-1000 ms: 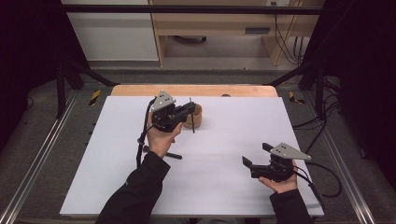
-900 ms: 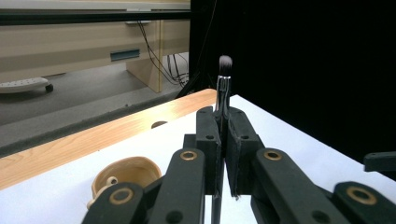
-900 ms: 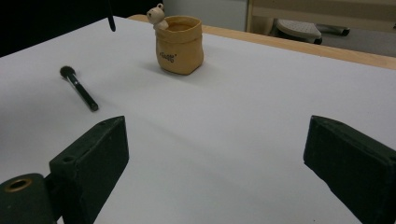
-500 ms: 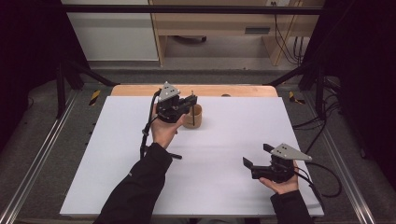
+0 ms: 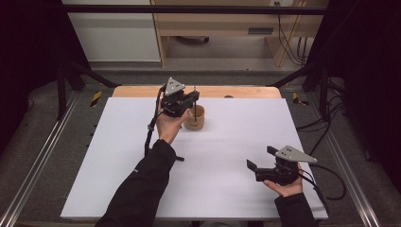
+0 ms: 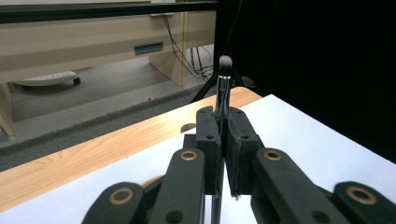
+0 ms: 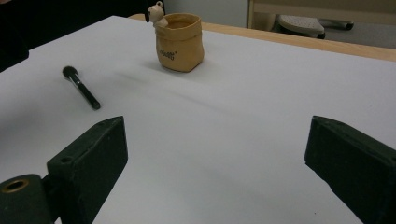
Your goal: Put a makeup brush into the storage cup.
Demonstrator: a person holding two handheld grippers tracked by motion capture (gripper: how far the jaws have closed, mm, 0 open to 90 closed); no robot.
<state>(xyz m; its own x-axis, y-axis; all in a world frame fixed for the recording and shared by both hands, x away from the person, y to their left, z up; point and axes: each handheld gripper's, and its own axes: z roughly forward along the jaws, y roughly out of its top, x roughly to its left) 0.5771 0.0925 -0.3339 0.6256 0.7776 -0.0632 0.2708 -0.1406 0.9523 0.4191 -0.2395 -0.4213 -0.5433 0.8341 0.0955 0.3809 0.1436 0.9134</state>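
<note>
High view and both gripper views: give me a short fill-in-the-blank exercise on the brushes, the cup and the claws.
1. The left claw is shut on a slim dark makeup brush, bristles pointing ____.
2. In the high view that brush hangs over the small tan bag-shaped ____.
3. The right claw stands ____, with nothing between its jaws.
4. A second black brush lies flat on the ____ table sheet.

Missing words: up; cup; open; white
</note>
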